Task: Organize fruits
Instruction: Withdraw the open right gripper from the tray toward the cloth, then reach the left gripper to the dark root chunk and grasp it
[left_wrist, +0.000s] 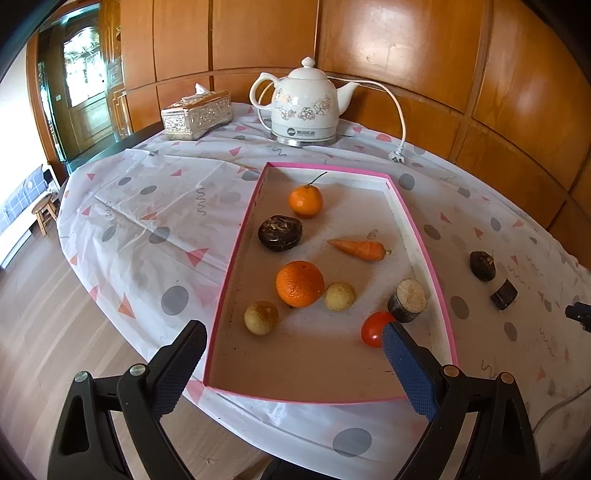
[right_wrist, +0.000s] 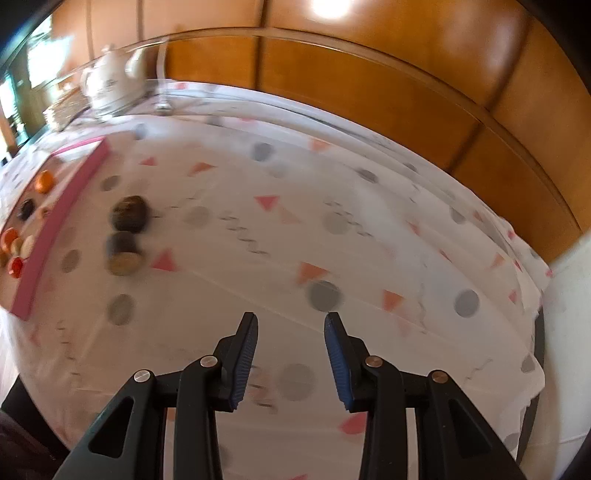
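Counter (left_wrist: 155, 192): round, under a white cloth printed with grey dots and pink triangles; wood panelling runs behind it.
Tray (left_wrist: 236, 258): shallow, pink-rimmed, lying in front of the left gripper (left_wrist: 291, 343).
Kettle (left_wrist: 304, 105): white ceramic, at the far edge, its cord trailing to the right of the tray.
Tissue box (left_wrist: 197, 114): ornate, just left of the kettle.
Fruit in tray: large orange (left_wrist: 300, 284) near the middle, small orange (left_wrist: 306, 201) with a stem at the far end, carrot (left_wrist: 357, 249), dark round fruit (left_wrist: 280, 233), two pale round fruits (left_wrist: 261, 317).
Tomato (left_wrist: 373, 328): partly hidden behind the left gripper's right finger.
Outside the tray: a dark fruit (right_wrist: 129, 213) and a dark cut piece (right_wrist: 123, 251) lie on the cloth to its right, close together.
Left gripper: fingers spread wide, holding nothing.
Right gripper (right_wrist: 291, 354): fingers apart and bare, above bare cloth.
Hard to make out: the right wrist view is motion-blurred.
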